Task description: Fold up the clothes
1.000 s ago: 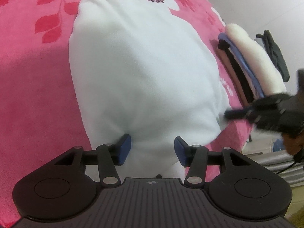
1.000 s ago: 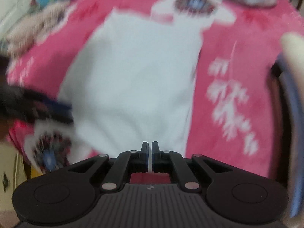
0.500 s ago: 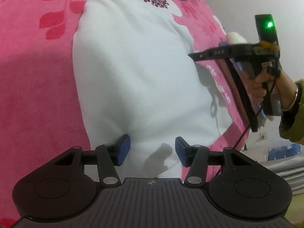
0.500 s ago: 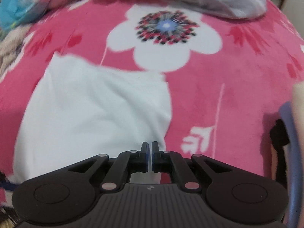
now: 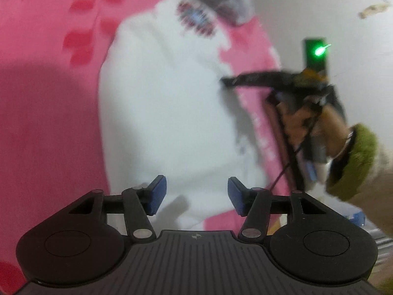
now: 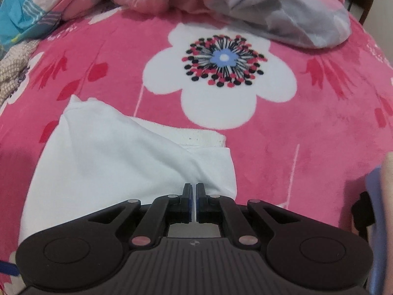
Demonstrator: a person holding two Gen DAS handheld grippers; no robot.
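A white garment [image 5: 167, 113] lies lengthwise on the pink flowered blanket [image 5: 44, 123]. My left gripper [image 5: 196, 196] hovers open over the garment's near end, with nothing between its blue pads [image 5: 157, 194]. In the left wrist view my right gripper [image 5: 228, 81], held by a hand [image 5: 302, 120] in a green cuff, reaches the garment's right edge. From its own camera the right gripper [image 6: 194, 196] is shut, with a thin strip of the white garment [image 6: 118, 162] pinched between its fingers. A flap of the cloth lies folded over, its ribbed hem [image 6: 196, 139] showing.
A crumpled grey and pink bedding pile [image 6: 282, 7] lies at the far end of the blanket [image 6: 307, 135]. A blue patterned cloth [image 6: 22, 7] sits at the far left. A stack of folded clothes [image 6: 378, 196] stands at the right edge. A white wall [image 5: 307, 5] rises beyond the bed.
The right gripper, still shut on the cloth, has moved from the garment's near right corner up along its right side. The left gripper stays open; its view has shifted slightly and blurred.
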